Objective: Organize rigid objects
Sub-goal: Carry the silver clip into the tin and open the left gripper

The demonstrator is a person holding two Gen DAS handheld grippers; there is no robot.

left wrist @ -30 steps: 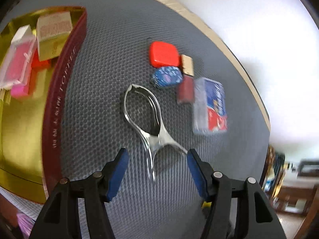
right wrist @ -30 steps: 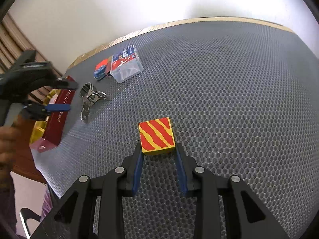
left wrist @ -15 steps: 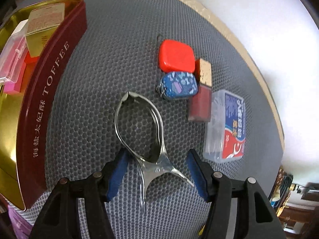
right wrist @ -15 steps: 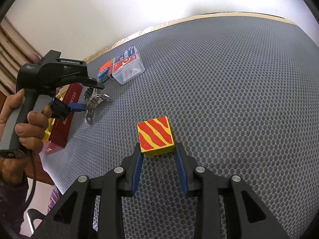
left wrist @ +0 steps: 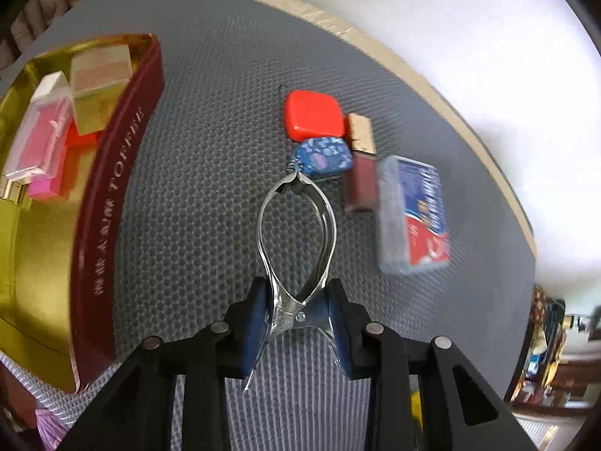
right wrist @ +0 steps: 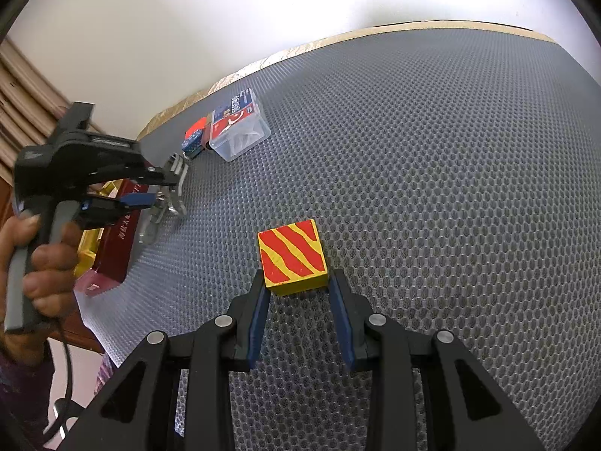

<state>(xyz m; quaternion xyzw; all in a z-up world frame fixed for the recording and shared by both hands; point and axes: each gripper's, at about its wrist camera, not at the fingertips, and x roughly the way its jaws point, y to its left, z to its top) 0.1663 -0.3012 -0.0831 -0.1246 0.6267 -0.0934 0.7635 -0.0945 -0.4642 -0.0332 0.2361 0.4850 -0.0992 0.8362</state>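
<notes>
Polished steel makes the nutcracker (left wrist: 296,248) stiff, light and slippery; your left tongs (left wrist: 296,323) have just closed on its hinge, above the table (left wrist: 210,143). Keep that grip. Your right tongs (right wrist: 298,300) clamp the striped block (right wrist: 292,257).

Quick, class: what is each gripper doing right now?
Left gripper: just closed on the metal clip.
Right gripper: shut on the striped block.
</notes>
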